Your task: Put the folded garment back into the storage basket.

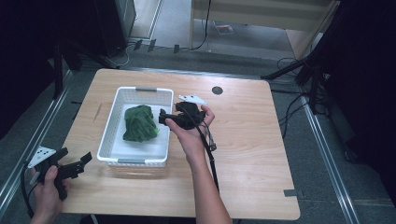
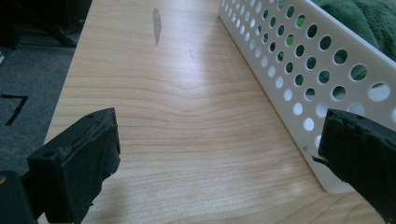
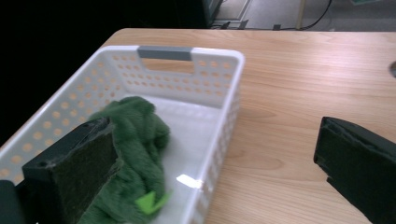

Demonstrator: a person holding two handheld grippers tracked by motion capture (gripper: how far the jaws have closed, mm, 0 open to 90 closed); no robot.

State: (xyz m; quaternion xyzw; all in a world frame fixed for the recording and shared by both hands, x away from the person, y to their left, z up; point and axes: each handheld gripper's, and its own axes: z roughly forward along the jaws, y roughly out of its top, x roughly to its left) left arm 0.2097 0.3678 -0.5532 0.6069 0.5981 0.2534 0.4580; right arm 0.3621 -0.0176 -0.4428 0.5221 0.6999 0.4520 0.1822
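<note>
On the wooden table (image 1: 243, 140) over grey floor (image 1: 28, 135), both tongs gape wide

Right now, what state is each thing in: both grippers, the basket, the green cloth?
Left gripper: open, empty, beside the basket's near left corner.
Right gripper: open, empty, above the basket's right rim.
White basket: upright on the table.
Green cloth: bunched up inside the basket, nothing gripping it.
</note>
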